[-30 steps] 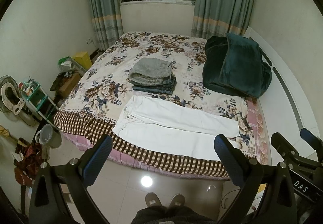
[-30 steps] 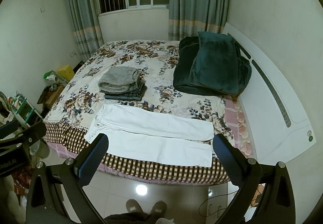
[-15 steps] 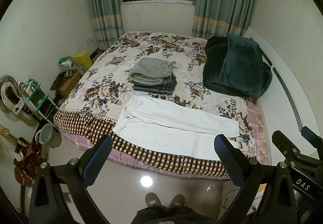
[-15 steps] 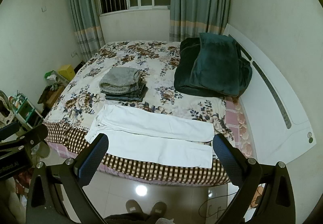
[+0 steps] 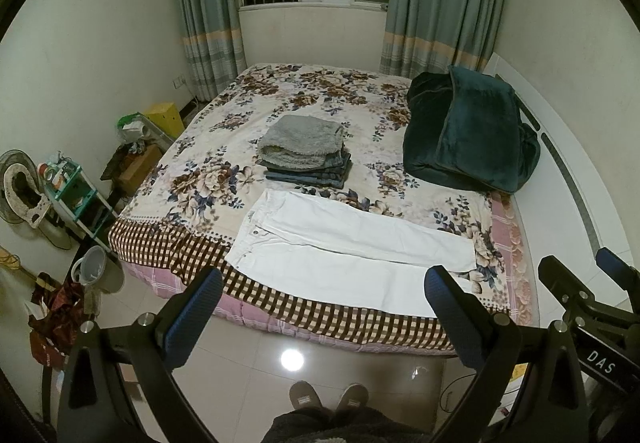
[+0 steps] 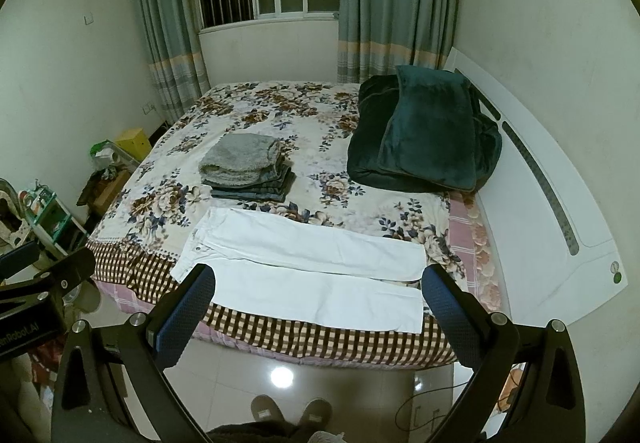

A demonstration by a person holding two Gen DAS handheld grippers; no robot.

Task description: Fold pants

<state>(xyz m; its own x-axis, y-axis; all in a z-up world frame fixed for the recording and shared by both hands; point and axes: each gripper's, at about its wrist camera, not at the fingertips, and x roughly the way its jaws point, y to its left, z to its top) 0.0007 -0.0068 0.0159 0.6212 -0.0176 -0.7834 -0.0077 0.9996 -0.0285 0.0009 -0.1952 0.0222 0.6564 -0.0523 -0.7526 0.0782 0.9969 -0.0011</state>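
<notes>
White pants (image 5: 348,247) lie flat along the near edge of the bed, waist to the left and both legs stretched to the right; they also show in the right wrist view (image 6: 304,267). My left gripper (image 5: 322,297) is open and empty, held above the floor in front of the bed, short of the pants. My right gripper (image 6: 318,293) is open and empty too, at about the same distance. Each gripper shows at the edge of the other's view.
A stack of folded clothes (image 5: 306,151) with a grey fleece on top sits mid-bed behind the pants. A dark green blanket (image 5: 470,135) lies at the right by the white headboard (image 6: 552,211). Shelf (image 5: 74,191), fan, bucket (image 5: 94,273) and clutter stand on the floor at left.
Both grippers have drifted very slightly; the views are almost the same. The pants have not moved.
</notes>
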